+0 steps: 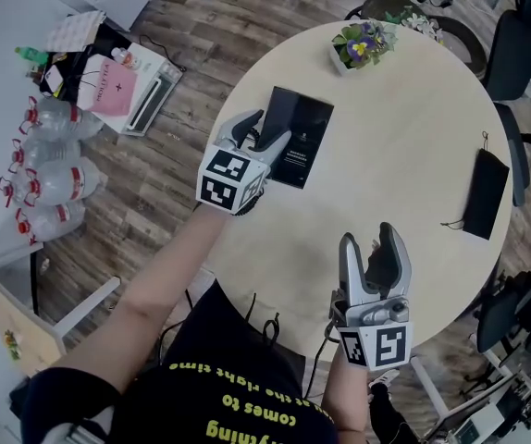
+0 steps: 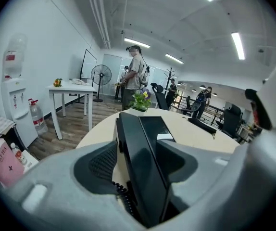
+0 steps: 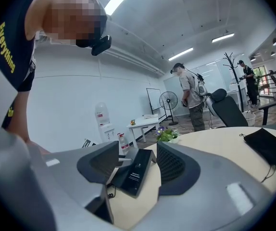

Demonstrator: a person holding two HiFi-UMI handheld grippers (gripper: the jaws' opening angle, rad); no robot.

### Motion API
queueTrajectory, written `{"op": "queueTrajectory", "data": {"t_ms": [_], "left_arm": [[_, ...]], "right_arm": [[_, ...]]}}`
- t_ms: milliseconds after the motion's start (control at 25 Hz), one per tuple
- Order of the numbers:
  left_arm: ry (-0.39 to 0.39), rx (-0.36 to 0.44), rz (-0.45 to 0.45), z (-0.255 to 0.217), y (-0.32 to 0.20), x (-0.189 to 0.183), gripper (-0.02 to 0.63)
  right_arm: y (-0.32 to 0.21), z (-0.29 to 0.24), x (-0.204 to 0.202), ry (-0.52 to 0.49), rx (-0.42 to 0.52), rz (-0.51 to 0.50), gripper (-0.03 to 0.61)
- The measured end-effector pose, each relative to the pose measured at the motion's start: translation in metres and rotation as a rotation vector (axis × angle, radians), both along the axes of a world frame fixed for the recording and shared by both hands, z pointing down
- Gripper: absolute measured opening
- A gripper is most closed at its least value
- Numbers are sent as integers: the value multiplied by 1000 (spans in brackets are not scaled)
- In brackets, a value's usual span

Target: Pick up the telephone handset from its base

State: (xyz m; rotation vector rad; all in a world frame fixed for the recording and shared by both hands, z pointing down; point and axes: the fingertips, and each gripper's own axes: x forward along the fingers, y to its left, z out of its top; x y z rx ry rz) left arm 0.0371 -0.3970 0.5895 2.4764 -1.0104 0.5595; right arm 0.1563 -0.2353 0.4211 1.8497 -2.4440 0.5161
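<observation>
Two grippers over a round table (image 1: 404,155). Left gripper (image 1: 264,129) is down on the phone with its jaws apart, one on each side of the handset (image 2: 138,162). The gap is as wide as the other tool's, so it is not clamped. The right jaw looks close against the handset; real contact can't be judged. There is a gap at the left jaw pad, and the coiled cord (image 2: 121,191) shows in it. The handset runs lengthwise straight out between the jaws and looks seated on the base (image 2: 152,126), which sits just right of it, partly behind the right jaw. A potted plant (image 2: 140,100) is further ahead of this gripper, past the base's far end.

Right gripper (image 1: 369,239) hangs well apart from the phone, nearer the person, with jaws spread and nothing in them. From its own view the phone lies ahead, framed in the jaw gap. A black pouch (image 1: 486,192) lies on the table off to its right. Water bottles (image 1: 48,174) stand on the floor far to the left of the left gripper.
</observation>
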Motion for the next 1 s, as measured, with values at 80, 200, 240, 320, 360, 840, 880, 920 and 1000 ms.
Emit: {"op": "queueTrajectory", "data": {"t_ms": [80, 200, 240, 320, 360, 840, 880, 920, 1000], "left_arm": [[2, -40, 23, 8, 3, 3, 253], [2, -75, 42, 14, 9, 6, 249], [5, -76, 38, 15, 9, 6, 247], [10, -73, 30, 15, 9, 5, 247], [10, -72, 28, 15, 9, 6, 247], [16, -72, 4, 6, 8, -4, 131], [20, -72, 4, 5, 8, -4, 125], [24, -72, 4, 4, 9, -4, 122], [28, -75, -1, 2, 10, -3, 116]], "right_arm": [[0, 2, 2, -3, -3, 2, 241], [1, 3, 3, -9, -3, 6, 241], [1, 3, 3, -10, -3, 6, 239], [2, 4, 3, -14, -5, 3, 239], [2, 5, 3, -15, -5, 1, 239], [2, 3, -3, -22, -4, -15, 238], [3, 3, -3, -23, -4, -15, 238], [4, 3, -4, -24, -3, -16, 237], [5, 3, -6, -24, -3, -18, 236]]}}
